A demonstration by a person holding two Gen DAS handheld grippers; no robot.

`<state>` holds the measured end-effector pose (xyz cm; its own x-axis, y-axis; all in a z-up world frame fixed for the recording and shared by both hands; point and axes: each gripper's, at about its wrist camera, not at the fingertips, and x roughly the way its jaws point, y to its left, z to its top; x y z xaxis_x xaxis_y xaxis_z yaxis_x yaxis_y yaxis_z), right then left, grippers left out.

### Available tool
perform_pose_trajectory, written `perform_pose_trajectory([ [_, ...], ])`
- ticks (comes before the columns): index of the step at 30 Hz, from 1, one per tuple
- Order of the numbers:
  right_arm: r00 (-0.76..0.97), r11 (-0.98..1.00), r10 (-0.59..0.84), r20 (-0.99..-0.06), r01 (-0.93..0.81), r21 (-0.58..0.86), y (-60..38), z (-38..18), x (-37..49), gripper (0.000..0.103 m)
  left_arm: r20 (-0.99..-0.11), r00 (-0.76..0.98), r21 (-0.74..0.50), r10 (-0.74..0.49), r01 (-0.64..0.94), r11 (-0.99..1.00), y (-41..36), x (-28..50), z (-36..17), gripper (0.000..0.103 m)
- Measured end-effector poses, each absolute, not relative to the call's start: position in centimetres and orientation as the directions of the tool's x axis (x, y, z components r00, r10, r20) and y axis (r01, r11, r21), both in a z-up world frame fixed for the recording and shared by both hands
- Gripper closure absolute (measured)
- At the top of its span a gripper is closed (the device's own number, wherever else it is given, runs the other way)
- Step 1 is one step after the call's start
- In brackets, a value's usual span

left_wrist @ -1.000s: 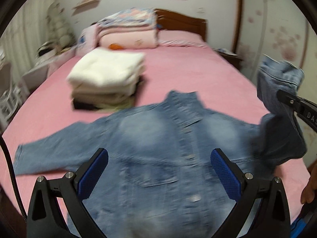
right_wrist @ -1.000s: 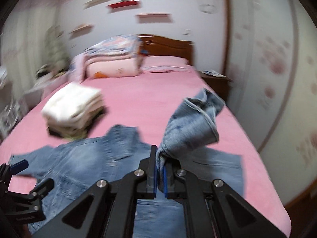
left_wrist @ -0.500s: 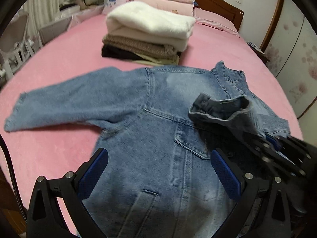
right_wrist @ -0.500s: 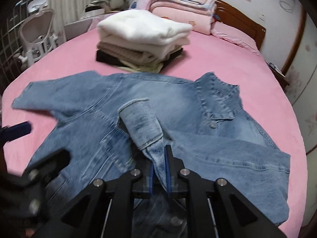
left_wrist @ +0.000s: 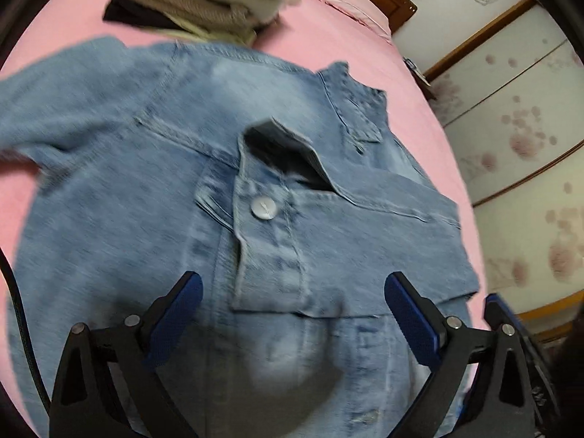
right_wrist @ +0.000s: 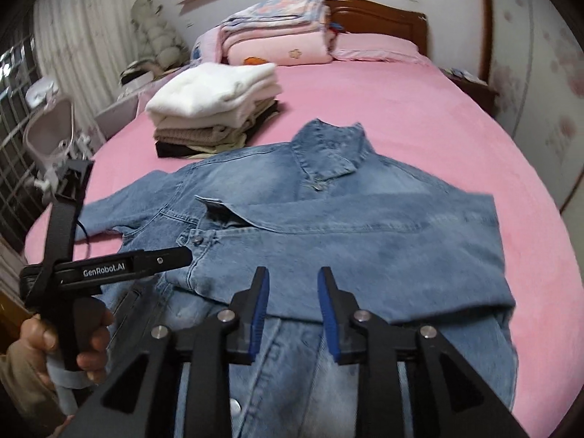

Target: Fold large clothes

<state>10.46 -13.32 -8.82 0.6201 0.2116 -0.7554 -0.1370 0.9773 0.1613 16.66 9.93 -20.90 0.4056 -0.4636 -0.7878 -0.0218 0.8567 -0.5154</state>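
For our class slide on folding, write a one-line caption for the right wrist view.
Right tool opening above a denim jacket, one sleeve folded across its front, on a pink bed.

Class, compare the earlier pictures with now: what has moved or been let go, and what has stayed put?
The right gripper carried the jacket's sleeve across the jacket, laid it on the chest, and its jaws are opening, nothing between them. The left gripper dropped closer, open throughout. The folded pile stayed put.

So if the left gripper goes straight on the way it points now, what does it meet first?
Most likely the folded-over sleeve of the blue denim jacket, lying across its front between the open left gripper fingers; depth is unclear.
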Motion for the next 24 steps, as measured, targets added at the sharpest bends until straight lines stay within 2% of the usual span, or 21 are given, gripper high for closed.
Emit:
perform_pose_trajectory([
  [6,0.582,0.974,0.206,-0.786,-0.043,0.224,-16.6,-10.6,9.5,0.075,-0.813,0.381,-0.487,-0.44,-0.03,0.873,9.2,16.6,-21.8,0.022],
  [8,0.585,0.973,0.201,-0.786,-0.029,0.228,-17.2,-10.7,8.9,0.075,-0.808,0.375,-0.501,-0.455,-0.03,0.865,9.2,16.6,-21.9,0.038],
  [10,0.594,0.972,0.203,-0.779,-0.027,0.233,-17.6,-10.4,8.2,0.075,-0.807,0.365,-0.518,-0.465,-0.059,0.853,9.5,16.3,-22.1,0.041],
  [21,0.628,0.974,0.198,-0.753,-0.04,0.223,-18.0,-9.3,6.1,0.075,-0.755,0.372,-0.615,-0.54,-0.114,0.78,10.3,16.7,-23.9,0.038],
  [23,0.612,0.977,0.193,-0.767,-0.046,0.209,-17.7,-9.8,6.6,0.075,-0.752,0.376,-0.618,-0.542,-0.118,0.777,10.4,17.2,-23.9,0.063],
  [24,0.599,0.979,0.187,-0.779,-0.048,0.198,-17.4,-10.1,7.1,0.075,-0.758,0.36,-0.617,-0.545,-0.121,0.778,10.4,17.6,-24.1,0.064],
])
